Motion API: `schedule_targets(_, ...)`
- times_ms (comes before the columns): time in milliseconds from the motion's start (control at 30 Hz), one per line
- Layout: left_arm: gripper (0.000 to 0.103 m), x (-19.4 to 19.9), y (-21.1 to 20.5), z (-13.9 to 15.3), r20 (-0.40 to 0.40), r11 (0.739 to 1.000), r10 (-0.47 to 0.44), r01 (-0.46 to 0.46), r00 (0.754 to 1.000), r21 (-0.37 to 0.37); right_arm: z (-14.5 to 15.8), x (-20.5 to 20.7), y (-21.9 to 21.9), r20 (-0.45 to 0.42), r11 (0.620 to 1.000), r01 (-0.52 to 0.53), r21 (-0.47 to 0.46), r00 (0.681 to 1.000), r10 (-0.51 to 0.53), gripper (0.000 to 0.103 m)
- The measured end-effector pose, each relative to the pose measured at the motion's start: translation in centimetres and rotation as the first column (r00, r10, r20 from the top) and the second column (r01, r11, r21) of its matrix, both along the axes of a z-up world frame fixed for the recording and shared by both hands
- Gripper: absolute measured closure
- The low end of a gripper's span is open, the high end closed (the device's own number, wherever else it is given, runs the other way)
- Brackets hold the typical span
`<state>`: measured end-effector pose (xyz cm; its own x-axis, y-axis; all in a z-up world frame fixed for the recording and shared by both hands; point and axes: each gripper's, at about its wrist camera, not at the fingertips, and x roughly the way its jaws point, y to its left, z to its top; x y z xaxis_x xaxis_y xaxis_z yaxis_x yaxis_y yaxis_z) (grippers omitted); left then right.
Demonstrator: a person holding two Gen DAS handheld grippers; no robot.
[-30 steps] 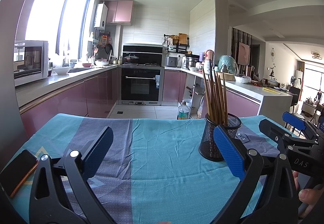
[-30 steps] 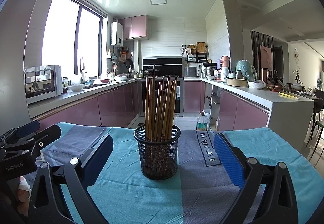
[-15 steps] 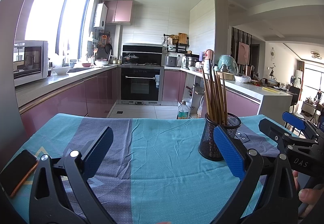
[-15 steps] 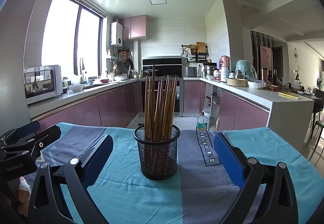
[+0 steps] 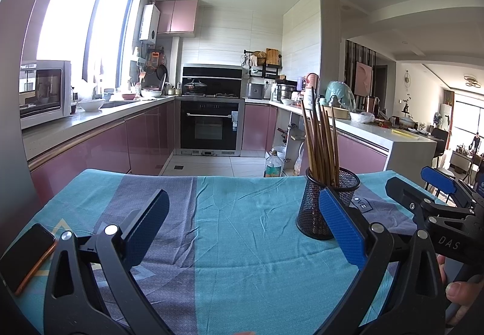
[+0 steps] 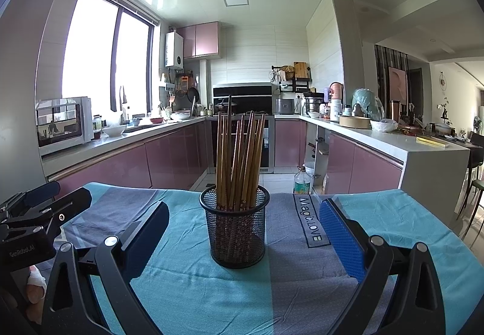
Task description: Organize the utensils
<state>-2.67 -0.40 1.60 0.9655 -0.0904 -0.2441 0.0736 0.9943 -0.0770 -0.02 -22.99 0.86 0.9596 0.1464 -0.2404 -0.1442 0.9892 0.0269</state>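
Observation:
A black mesh holder (image 6: 237, 227) stands upright on the teal and grey tablecloth (image 6: 196, 289), filled with several brown wooden chopsticks (image 6: 239, 159). My right gripper (image 6: 243, 226) is open and empty, with the holder centred ahead between its fingers, not touching. In the left wrist view the holder (image 5: 314, 208) stands to the right, partly behind the right blue pad (image 5: 340, 227). My left gripper (image 5: 242, 227) is open and empty over bare cloth. Each gripper shows at the edge of the other's view.
A dark phone (image 5: 25, 253) lies at the cloth's left edge. The table's far edge drops to the kitchen floor, where a plastic bottle (image 6: 302, 180) stands. Pink cabinets and counters (image 5: 99, 135) surround the room.

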Motion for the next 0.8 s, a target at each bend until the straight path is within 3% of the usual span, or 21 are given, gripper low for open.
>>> schedule_targets(567,0.006,-0.15,0.21,-0.27,-0.005,1.000,-0.002,0.002,1.000,-0.008,0.04,0.09,-0.14,-0.005,1.000,-0.003,0.002,1.000,0.003,0.007)
schedule_targets(800,0.006,-0.13,-0.34,-0.13,-0.005,1.000,0.002,-0.002,1.000,0.025,-0.11,0.25,-0.43,-0.015,1.000,-0.007,-0.003,1.000,0.007,0.007)
